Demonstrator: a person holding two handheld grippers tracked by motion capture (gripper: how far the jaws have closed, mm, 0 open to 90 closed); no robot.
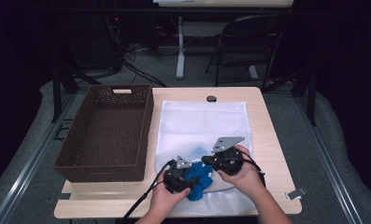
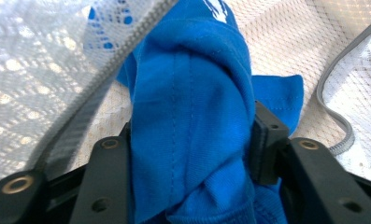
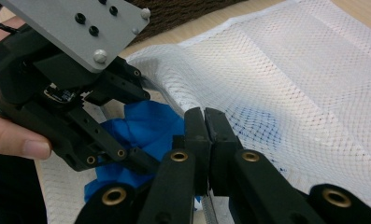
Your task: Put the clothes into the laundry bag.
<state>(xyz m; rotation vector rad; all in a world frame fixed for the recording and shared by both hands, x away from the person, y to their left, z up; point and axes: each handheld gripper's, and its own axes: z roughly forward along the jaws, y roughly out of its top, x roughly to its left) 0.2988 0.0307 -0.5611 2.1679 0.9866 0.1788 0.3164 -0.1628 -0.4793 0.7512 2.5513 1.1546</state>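
A white mesh laundry bag (image 1: 202,119) lies flat on the wooden table (image 1: 269,140). A blue garment (image 1: 203,181) sits bunched at the bag's near opening. My left gripper (image 1: 194,177) is shut on that garment (image 2: 188,93), and the cloth fills the gap between its jaws (image 2: 192,140). The bag's mesh (image 2: 33,70) and grey zipper (image 2: 103,79) arch over the cloth. My right gripper (image 1: 207,163) is shut (image 3: 205,122) on the bag's zipped edge and holds the mesh (image 3: 290,93) up. The left gripper (image 3: 136,123) shows beside it with the garment (image 3: 160,133).
A brown woven basket (image 1: 146,135) stands on the left of the table, close against the bag; its wall (image 3: 183,9) shows at the top of the right gripper view. A folding chair (image 1: 248,37) and a desk leg (image 1: 180,51) stand beyond the table's far edge.
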